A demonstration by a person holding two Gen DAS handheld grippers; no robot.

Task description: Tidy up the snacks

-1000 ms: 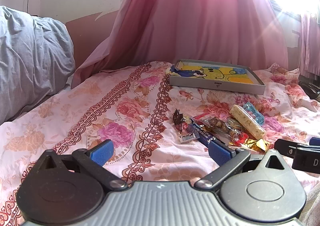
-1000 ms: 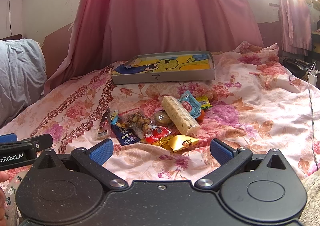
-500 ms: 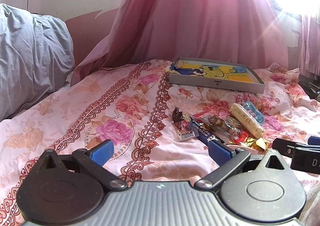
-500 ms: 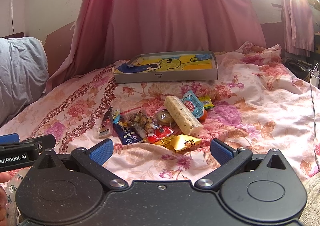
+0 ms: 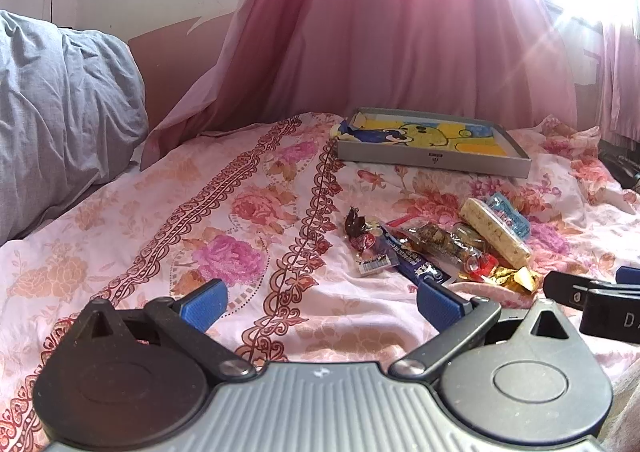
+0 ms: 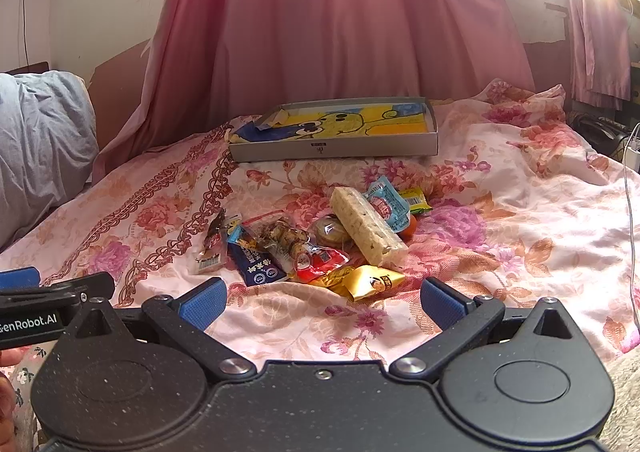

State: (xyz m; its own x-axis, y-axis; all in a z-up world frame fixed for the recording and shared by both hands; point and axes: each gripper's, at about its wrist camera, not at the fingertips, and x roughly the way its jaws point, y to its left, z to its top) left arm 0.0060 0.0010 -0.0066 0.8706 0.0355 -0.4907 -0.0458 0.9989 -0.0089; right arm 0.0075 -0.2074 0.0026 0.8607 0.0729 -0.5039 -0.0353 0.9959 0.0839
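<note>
Gray tray (image 6: 334, 148) w/ cartoon liner only

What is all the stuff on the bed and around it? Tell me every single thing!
Tray: one, grey, yellow cartoon liner, far end of the bed.
Rice bar: one, pale, on top of the snack pile.
Light blue packet: one, beside the rice bar.
Dark blue packet: one, front left of the pile.
Gold packet: one, nearest edge of the pile.
Red packet: one, behind the gold packet.
Bedsheet: one, pink floral, under everything.
Curtain: pink, behind the bed.
Duvet: grey, bunched on the left.
Left gripper: open, empty.
Right gripper: open, empty.
</note>
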